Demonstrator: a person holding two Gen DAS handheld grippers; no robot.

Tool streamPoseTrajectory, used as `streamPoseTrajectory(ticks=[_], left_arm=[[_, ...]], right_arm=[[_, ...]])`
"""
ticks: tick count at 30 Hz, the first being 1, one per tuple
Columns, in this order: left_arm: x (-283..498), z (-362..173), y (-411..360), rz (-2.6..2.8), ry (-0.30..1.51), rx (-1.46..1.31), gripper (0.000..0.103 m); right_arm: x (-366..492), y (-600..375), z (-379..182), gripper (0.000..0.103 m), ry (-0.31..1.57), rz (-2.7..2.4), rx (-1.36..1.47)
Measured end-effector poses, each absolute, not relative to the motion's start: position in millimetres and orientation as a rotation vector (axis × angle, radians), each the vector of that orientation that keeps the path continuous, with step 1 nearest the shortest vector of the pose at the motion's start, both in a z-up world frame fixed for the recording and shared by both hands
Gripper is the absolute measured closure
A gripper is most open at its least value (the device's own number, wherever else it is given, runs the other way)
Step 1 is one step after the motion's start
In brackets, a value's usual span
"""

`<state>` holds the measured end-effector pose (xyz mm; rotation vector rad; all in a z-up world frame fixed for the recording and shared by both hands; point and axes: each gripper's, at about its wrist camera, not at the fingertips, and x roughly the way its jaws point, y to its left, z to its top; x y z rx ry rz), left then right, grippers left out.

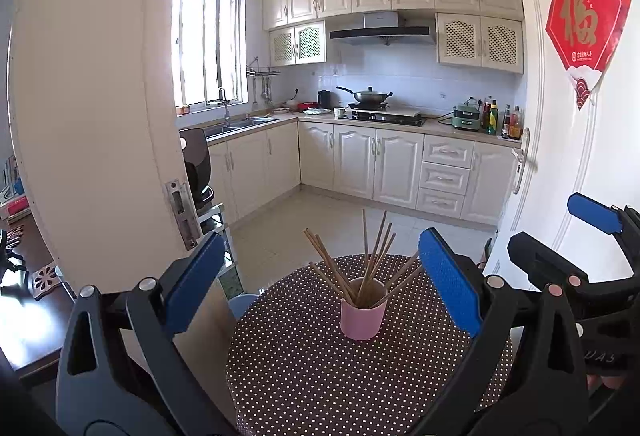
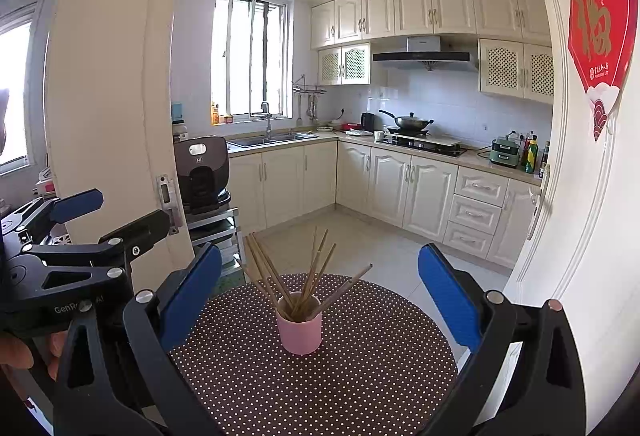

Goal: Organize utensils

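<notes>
On the round polka-dot surface (image 1: 320,376), a pink cup (image 1: 363,316) is standing upright, and a bundle of wooden chopsticks (image 1: 370,256) is fanning out of it in every direction, tips leaning past the rim. The cup is sitting toward the far half of the brown, white-dotted cloth, well ahead of both tools. The left hand-held gripper (image 1: 320,288) is hovering with its blue pads spread wide, gripping nothing, the cup framed in the gap between them. The right hand-held gripper (image 2: 320,296) is doing the same: jaws wide apart, empty, cup centred ahead. The left wrist view is catching the right tool at its right edge, plus a dark wooden table off to the left; the right wrist view is instead showing the left tool at its left edge, with fingers wrapped round its handle, and a dark appliance (image 2: 201,167) on a rack inside the kitchen doorway.
</notes>
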<state>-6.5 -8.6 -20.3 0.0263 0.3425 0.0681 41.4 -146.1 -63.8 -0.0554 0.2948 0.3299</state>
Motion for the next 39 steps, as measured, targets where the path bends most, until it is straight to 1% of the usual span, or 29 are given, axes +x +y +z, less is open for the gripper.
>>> streamPoseTrajectory(ticks=[39], left_arm=[[-3.3, -21.8, -6.3, 0.066, 0.347, 0.028, 0.007]], right_arm=[[41.2, -145.4, -69.4, 0.008, 0.303, 0.321, -0.051]])
